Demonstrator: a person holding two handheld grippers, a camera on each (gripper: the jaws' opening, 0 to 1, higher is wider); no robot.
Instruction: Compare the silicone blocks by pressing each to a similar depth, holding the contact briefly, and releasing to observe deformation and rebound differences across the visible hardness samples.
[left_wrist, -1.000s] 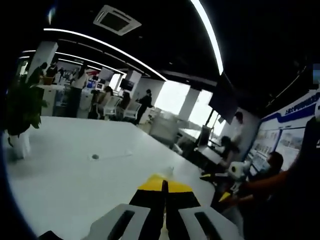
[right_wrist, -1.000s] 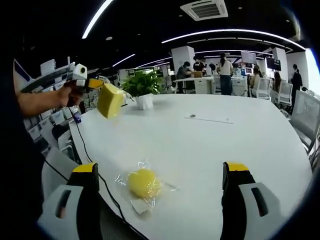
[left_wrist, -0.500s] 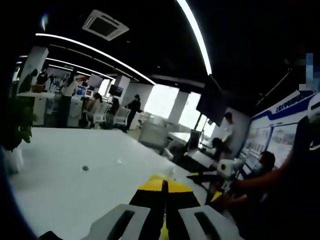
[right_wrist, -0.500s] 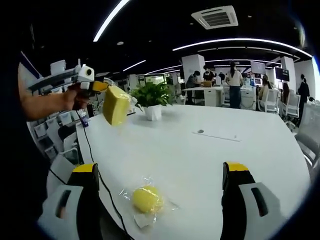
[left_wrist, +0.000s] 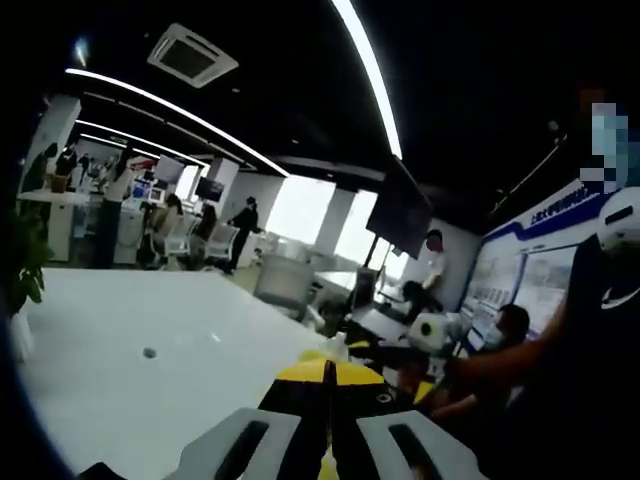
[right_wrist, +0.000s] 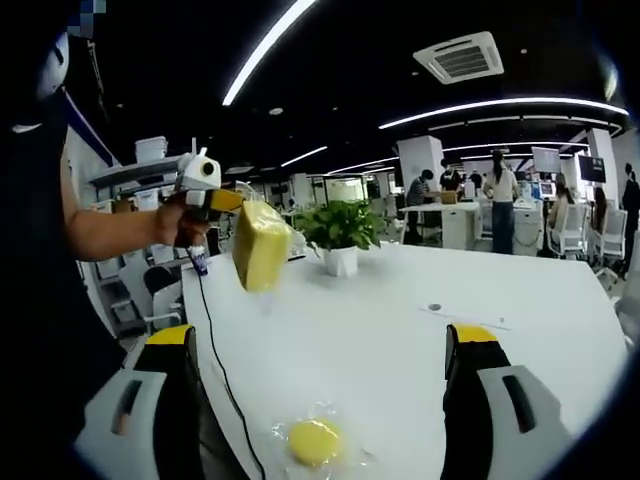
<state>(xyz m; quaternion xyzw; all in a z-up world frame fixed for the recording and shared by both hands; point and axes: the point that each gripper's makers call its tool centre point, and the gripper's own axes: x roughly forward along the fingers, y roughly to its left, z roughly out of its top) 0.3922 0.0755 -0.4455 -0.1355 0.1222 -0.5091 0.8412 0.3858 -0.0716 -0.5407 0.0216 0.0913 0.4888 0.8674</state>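
Observation:
In the right gripper view my left gripper (right_wrist: 238, 208) is held up in a hand at the left, shut on a yellow silicone block (right_wrist: 260, 245) that hangs above the white table (right_wrist: 420, 350). In the left gripper view its jaws (left_wrist: 325, 372) stand pressed together, with a thin yellow strip between them. My right gripper (right_wrist: 322, 338) is open, its jaws wide apart with nothing between them. Below it a round yellow block (right_wrist: 315, 442) lies on the table in a clear wrapper.
A potted plant (right_wrist: 340, 235) stands on the table behind the held block. A black cable (right_wrist: 215, 345) trails from the left gripper down the table's left edge. People, desks and chairs (right_wrist: 560, 215) fill the back of the room. A seated person (left_wrist: 505, 335) is beyond the table's far edge.
Both views have swung: the wrapped block sits lower in the right gripper view, and the held block and plant have shifted right. My left gripper stays shut on the block.

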